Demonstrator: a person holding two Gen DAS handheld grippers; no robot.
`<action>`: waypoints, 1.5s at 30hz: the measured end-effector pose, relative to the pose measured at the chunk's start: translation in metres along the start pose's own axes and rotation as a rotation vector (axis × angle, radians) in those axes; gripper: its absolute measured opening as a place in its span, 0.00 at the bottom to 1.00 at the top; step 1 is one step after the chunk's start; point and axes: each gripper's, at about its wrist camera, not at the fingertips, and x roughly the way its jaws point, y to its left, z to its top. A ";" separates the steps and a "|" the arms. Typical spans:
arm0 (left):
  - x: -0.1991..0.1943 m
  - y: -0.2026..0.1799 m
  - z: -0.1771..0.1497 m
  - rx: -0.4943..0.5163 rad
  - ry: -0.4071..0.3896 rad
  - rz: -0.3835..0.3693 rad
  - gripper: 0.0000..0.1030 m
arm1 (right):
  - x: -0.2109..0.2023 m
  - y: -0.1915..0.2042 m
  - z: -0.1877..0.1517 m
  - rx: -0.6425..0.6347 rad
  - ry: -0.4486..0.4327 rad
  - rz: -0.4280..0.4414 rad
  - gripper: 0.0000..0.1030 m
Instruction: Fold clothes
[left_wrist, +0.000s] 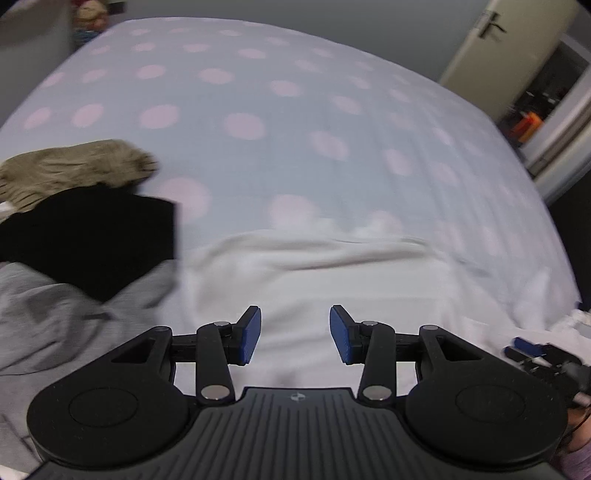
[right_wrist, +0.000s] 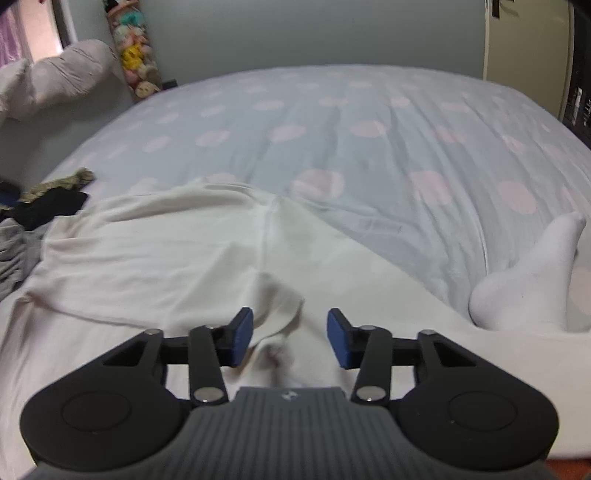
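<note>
A white garment (left_wrist: 314, 273) lies spread and wrinkled on the near part of the bed; it also shows in the right wrist view (right_wrist: 166, 240). My left gripper (left_wrist: 295, 334) is open and empty just above the white cloth. My right gripper (right_wrist: 290, 338) is open, with a raised fold of the white garment (right_wrist: 284, 321) lying between its blue fingers, not clamped. The right gripper also shows at the right edge of the left wrist view (left_wrist: 532, 350).
A pile at the left holds a black garment (left_wrist: 92, 236), a grey one (left_wrist: 55, 317) and a tan knit one (left_wrist: 74, 170). A white sock (right_wrist: 528, 273) lies at the right. The dotted bed sheet (right_wrist: 332, 129) stretches beyond. A door (left_wrist: 498, 44) stands far right.
</note>
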 end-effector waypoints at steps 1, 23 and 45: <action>0.004 0.009 0.001 -0.013 -0.005 0.021 0.38 | 0.008 -0.003 0.004 0.004 0.013 -0.006 0.44; 0.096 0.080 0.004 -0.198 -0.007 0.105 0.04 | 0.060 -0.010 0.011 0.147 0.077 0.158 0.22; 0.081 0.078 0.023 -0.032 -0.104 0.306 0.21 | 0.058 -0.043 0.035 0.193 -0.053 -0.044 0.19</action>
